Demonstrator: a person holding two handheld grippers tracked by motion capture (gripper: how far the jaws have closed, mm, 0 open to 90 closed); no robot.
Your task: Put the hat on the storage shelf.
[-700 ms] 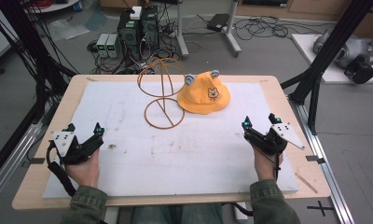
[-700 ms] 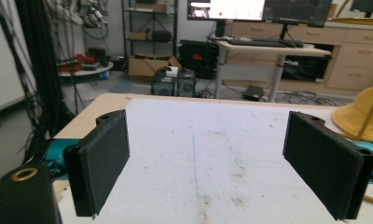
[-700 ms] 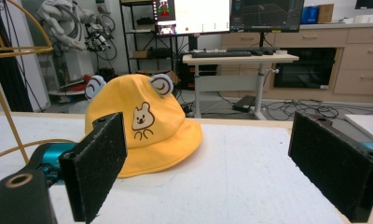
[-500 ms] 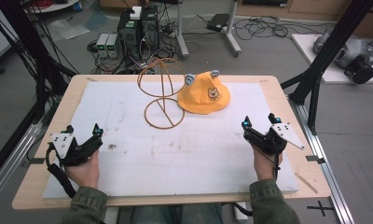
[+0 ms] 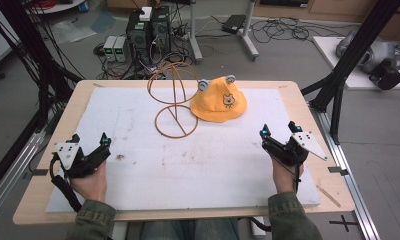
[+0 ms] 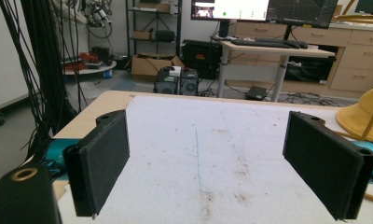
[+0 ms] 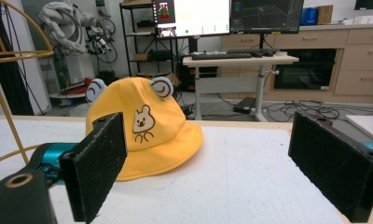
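Observation:
A yellow bucket hat (image 5: 218, 100) with small grey ears and a bear face lies on the white mat (image 5: 138, 150) at the far middle of the table; in the right gripper view the hat (image 7: 142, 128) sits ahead and left of the jaws. Beside it stands a gold wire stand (image 5: 173, 105) with a round base. My left gripper (image 5: 90, 141) rests open near the front left of the mat, nothing between its pads (image 6: 105, 158). My right gripper (image 5: 278, 129) is open at the front right, well short of the hat, its jaws (image 7: 208, 163) wide apart and empty.
The mat covers a wooden table (image 5: 48, 200). Black frame posts (image 5: 348, 65) stand at the far right and far left. Computers (image 5: 148, 30), cables and a desk leg lie on the floor beyond the far edge.

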